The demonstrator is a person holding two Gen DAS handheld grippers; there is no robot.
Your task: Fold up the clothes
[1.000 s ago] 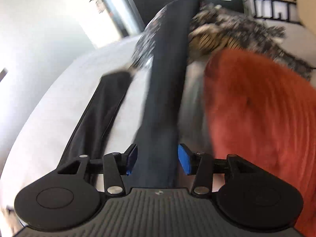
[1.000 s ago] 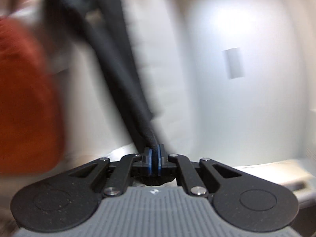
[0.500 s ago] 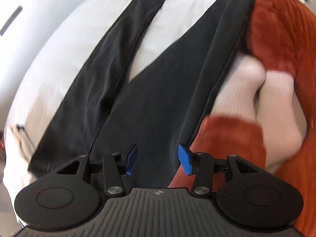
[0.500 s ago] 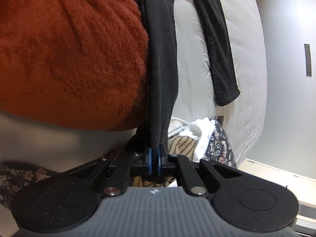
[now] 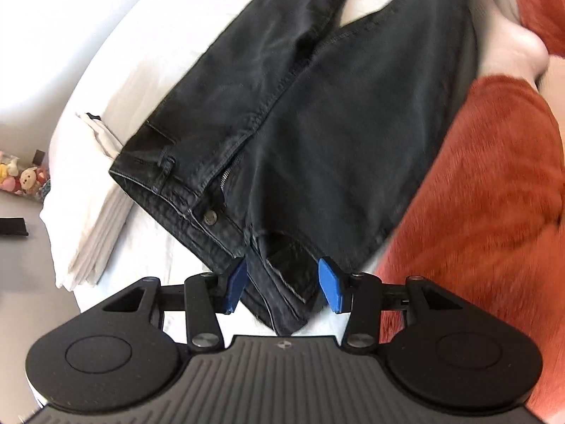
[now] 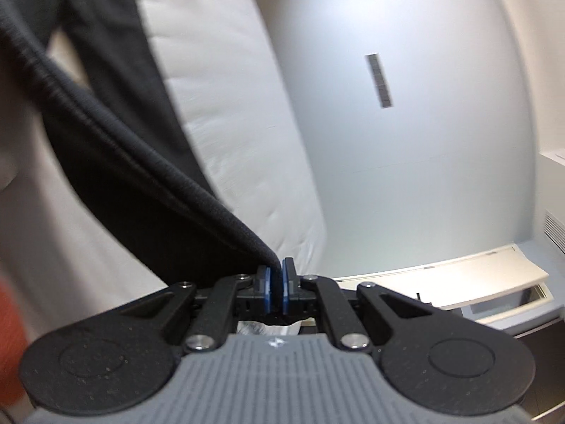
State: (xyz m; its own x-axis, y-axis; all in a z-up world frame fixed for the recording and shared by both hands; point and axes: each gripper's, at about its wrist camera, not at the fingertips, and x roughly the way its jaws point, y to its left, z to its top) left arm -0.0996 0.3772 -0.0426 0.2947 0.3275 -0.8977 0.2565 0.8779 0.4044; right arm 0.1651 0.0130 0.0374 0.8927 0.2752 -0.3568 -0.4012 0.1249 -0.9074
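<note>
Left gripper (image 5: pixel 282 284): jaws spread wide, straddling the waistband corner of the black jeans (image 5: pixel 317 113) but not pinching anything yet, blue pads (image 5: pixel 235 284) either side of the denim.

Right gripper (image 6: pixel 276 282): clamped tight on a dark edge of the jeans (image 6: pixel 116 162), cloth running up and away from the pads, taut. Can't tell which part of the jeans that edge is.

Jeans: spread out on the white bed (image 5: pixel 148 53), waistband at the near edge, fly open, button (image 5: pixel 210 216) showing, legs running off toward the far side. Right flank pushed up against the fuzzy orange pillow (image 5: pixel 476 194).

Nearby stuff: folded white cloth (image 5: pixel 95 190) just left of the waistband at the bed's near-left corner, small plush toys (image 5: pixel 21 180) off the bed on the floor side.

Step in hand, best guess: getting a second grip on the waistband so both ends can be lifted and the jeans folded lengthwise, leg over leg.

Doing it well: close on the full waistband thickness, not just the loose inner flap, otherwise slips. Keep tension even with the right side so the seams line up. Lift clear of the pillow before swinging over, fuzzy fabric probably drags the denim.

Watch out: open fly could let the front panels splay, worth flattening before the fold.
</note>
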